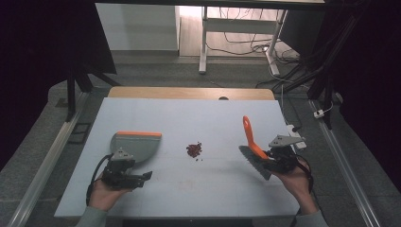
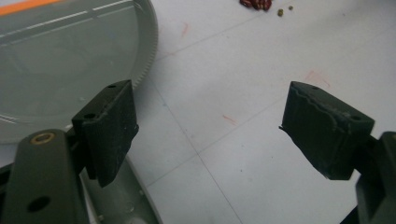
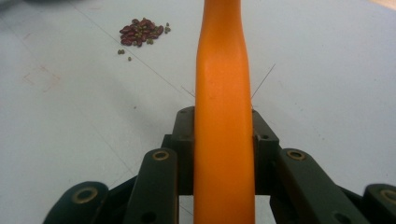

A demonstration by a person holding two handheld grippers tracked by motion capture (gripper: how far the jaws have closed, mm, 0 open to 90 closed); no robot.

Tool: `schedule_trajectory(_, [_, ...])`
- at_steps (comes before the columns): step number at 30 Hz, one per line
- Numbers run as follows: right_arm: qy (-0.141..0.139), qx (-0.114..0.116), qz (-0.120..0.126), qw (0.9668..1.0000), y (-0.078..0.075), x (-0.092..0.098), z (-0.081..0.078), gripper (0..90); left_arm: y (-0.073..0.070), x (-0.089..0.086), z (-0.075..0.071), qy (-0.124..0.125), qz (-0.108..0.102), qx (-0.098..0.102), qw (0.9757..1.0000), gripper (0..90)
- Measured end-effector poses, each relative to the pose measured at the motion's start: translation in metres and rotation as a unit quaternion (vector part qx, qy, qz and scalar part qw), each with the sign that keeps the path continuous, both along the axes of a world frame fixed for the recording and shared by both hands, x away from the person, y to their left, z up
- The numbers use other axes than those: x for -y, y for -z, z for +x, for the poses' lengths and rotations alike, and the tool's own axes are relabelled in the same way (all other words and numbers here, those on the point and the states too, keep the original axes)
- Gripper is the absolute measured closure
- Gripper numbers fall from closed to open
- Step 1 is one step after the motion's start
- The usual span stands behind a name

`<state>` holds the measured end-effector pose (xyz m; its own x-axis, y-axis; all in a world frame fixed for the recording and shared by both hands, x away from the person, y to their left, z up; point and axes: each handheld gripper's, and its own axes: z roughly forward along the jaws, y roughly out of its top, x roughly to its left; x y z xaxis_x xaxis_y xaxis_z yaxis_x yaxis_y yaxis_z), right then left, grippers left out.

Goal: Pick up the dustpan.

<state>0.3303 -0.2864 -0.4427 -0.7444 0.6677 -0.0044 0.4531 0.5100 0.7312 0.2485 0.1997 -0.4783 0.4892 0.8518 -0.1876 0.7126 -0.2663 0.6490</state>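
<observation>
Now my right gripper (image 1: 268,156) pinches the orange handle of the brush (image 1: 252,140), the jaws pressed on both sides of it, so the bristles hang low over the table (image 1: 189,189) and the handle points up and away. I hold it like this because the small pile of beans (image 1: 194,149) lies in the middle of the table, between the brush and the dustpan (image 1: 135,144). My left gripper (image 1: 142,178) has its jaws spread wide with nothing between them, just beside the rounded back of the dustpan. I think it waits there to take the pan, whose orange edge is on the far side.
</observation>
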Motion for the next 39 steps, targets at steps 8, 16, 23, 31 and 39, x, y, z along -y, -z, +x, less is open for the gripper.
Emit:
schedule_trajectory(8, [0.001,0.006,0.005,1.0,-0.004,0.004,0.0,70.3,-0.017,0.003,0.009,-0.016,-0.015,-0.011,0.9997,19.6])
schedule_trajectory(16, [0.005,0.004,0.0,1.0,-0.002,0.003,0.001,70.4,-0.012,-0.016,0.012,-0.049,-0.012,-0.018,0.9986,19.6])
schedule_trajectory(23, [0.012,0.002,-0.006,0.9999,0.001,0.002,0.002,70.3,-0.014,-0.036,0.011,-0.063,-0.007,-0.034,0.9974,18.9])
schedule_trajectory(31, [0.007,0.0,-0.009,0.9999,0.003,-0.001,0.001,70.4,-0.01,-0.046,0.01,-0.074,-0.004,-0.065,0.9951,17.0])
schedule_trajectory(39, [0.01,-0.001,-0.01,0.9999,0.003,0.001,0.001,70.3,0.004,-0.047,0.015,-0.096,0.004,-0.099,0.9904,13.3])
